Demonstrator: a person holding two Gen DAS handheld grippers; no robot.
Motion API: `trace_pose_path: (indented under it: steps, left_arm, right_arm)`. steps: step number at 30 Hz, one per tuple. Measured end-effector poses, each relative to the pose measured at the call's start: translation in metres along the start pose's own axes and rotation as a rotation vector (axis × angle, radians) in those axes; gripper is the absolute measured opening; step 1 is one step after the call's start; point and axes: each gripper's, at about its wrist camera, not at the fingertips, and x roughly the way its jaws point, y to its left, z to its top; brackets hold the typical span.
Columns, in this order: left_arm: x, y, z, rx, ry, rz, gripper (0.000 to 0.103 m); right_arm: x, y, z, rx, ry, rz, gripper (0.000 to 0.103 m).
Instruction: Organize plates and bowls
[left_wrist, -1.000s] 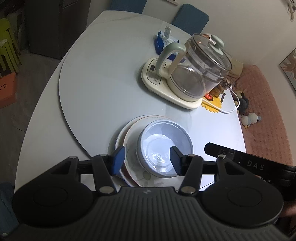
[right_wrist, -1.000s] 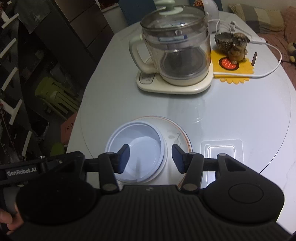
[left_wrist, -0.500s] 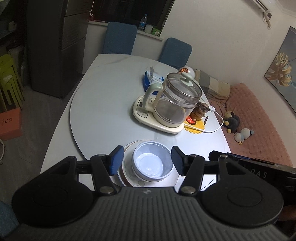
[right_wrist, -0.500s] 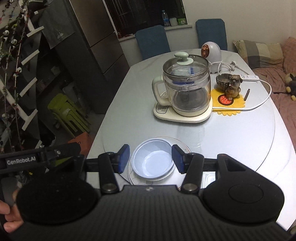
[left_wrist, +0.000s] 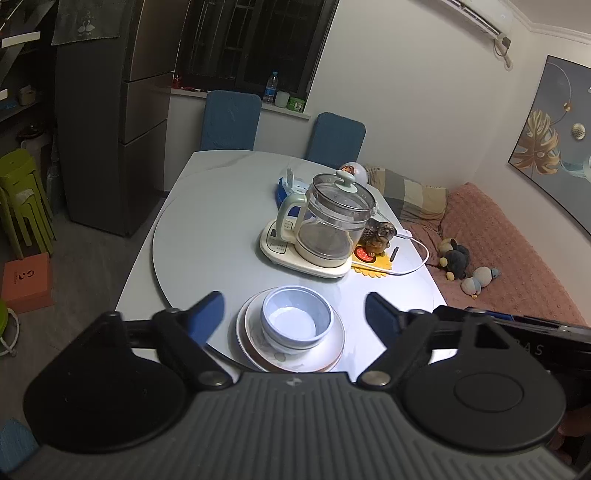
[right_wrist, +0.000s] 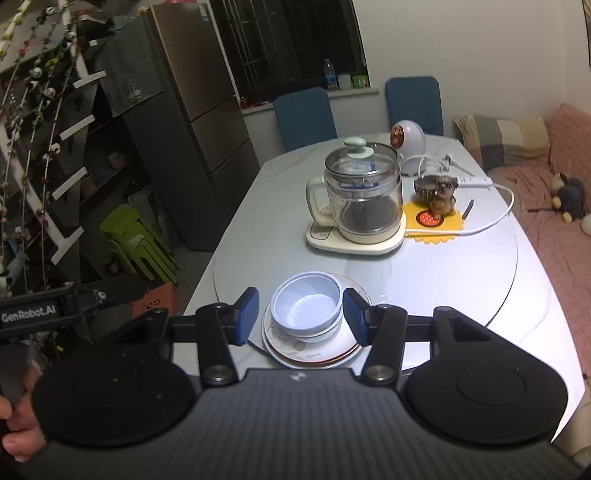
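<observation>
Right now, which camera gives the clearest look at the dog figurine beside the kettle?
The right wrist view: the dog figurine faces the camera unobstructed on the yellow mat, next to a small basket. In the left wrist view the figurine is smaller, seen from the side, and partly hidden behind the glass kettle.

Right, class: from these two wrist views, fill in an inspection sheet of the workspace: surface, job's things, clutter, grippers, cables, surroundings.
Surface: pale oval table with a round inset turntable.
Job's things: blue bowls nested, sitting on stacked plates near the front edge.
Clutter: glass kettle on its base; dog figurine on a yellow mat; white round appliance.
Grippers: left gripper empty, jaws opening; right gripper part open, empty, above the stack.
Cables: white cord curving beside the mat.
Surroundings: blue chairs, fridge, pink sofa with soft toys.
</observation>
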Motion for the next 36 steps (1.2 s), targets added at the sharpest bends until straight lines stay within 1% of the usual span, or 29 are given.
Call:
trace_pose_path:
  steps: [1,4,9,15,24,28,30,36]
  left_arm:
    - [-0.005,-0.002,-0.004,0.01,-0.004,-0.002,0.091]
    - [-0.022,-0.005,-0.014,0.041,-0.027,-0.002,0.097]
    - [-0.038,-0.002,-0.032,0.052,-0.023,0.009,0.1]
    - [-0.05,0.0,-0.056,0.07,-0.002,0.01,0.101]
    - [-0.064,0.013,-0.098,0.047,0.001,0.047,0.101]
    - [-0.064,0.023,-0.107,0.023,0.021,0.062,0.101]
    - [-0.066,0.026,-0.111,0.015,0.027,0.062,0.101]
    - [-0.069,0.026,-0.117,0.016,0.038,0.064,0.101]
  right_arm:
    - [-0.006,0.002,-0.003,-0.011,-0.014,-0.002,0.054]
    - [-0.018,0.004,-0.012,-0.003,-0.034,-0.009,0.055]
    - [-0.031,0.01,-0.033,0.001,-0.03,-0.019,0.055]
    - [-0.041,0.016,-0.058,0.003,-0.014,-0.043,0.055]
    - [-0.048,0.018,-0.09,-0.012,-0.015,-0.063,0.055]
    - [-0.05,0.021,-0.1,-0.015,-0.008,-0.055,0.055]
    - [-0.052,0.023,-0.105,-0.017,-0.007,-0.065,0.055]
    - [-0.055,0.023,-0.11,-0.009,0.004,-0.072,0.057]
